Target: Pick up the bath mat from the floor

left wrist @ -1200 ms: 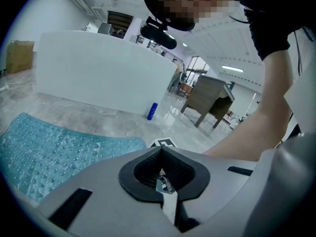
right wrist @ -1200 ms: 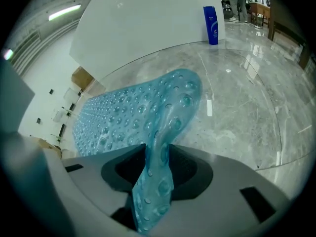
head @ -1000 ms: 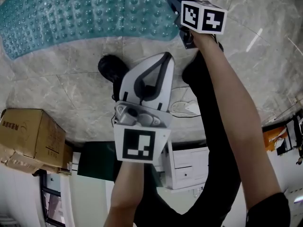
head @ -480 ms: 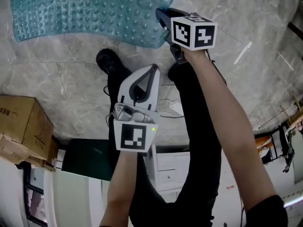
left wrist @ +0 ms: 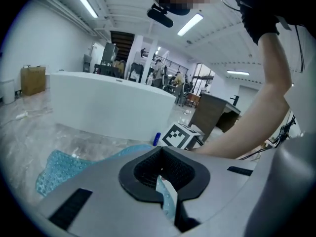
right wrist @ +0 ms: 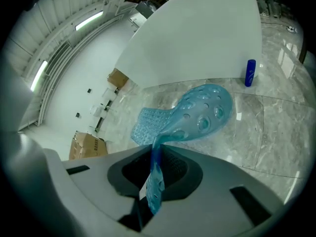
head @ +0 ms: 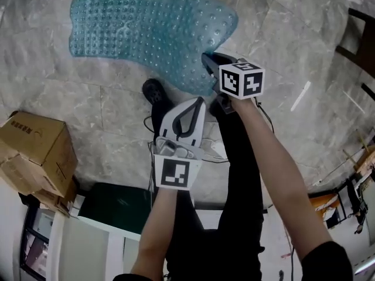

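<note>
The right gripper (head: 208,63) is closing its jaws on the near corner of the teal bath mat (head: 146,28), and the thin edge stands pinched between its fingers (right wrist: 207,191) and runs back past the pads. Ahead of those fingertips the rest of the mat curves down and spreads flat on the marble floor (head: 88,110). The left gripper (head: 199,101) hangs just short of the mat's near edge, its jaws drawn together on nothing, with only a thin slit between them.

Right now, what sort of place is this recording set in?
Probably a bathroom mock-up inside a large workshop hall: white bathtub, marble-look floor with a teal bath mat, plus cardboard boxes and strip ceiling lights.
</note>
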Action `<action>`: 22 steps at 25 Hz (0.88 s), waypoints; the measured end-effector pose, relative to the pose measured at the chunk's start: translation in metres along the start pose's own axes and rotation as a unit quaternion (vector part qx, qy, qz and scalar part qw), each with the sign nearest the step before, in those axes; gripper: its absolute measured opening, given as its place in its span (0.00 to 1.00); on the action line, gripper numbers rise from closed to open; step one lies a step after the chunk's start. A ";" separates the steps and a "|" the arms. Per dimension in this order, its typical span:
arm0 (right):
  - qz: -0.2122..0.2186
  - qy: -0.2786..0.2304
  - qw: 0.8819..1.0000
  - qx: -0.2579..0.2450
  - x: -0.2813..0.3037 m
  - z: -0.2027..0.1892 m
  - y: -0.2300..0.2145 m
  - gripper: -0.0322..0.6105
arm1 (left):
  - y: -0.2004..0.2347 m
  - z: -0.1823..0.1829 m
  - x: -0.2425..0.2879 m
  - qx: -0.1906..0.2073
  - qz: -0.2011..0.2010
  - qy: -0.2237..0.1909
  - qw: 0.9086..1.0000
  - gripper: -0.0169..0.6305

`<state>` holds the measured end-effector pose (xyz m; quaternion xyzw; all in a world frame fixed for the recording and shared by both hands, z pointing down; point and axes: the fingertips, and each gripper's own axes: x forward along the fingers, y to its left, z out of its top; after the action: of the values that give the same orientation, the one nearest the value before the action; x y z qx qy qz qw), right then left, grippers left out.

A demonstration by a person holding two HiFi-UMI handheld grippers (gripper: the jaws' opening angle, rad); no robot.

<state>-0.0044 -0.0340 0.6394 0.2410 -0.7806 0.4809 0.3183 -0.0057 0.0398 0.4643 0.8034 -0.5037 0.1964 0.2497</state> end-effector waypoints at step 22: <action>0.040 -0.077 0.996 -0.007 -0.256 0.060 0.206 0.11 | -0.036 0.232 -0.225 -0.008 0.063 -0.150 0.987 0.05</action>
<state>0.0135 0.0161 0.3096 0.2442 -0.8152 0.4676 0.2393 -0.0515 0.0745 0.1443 0.7882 -0.5869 0.0846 0.1649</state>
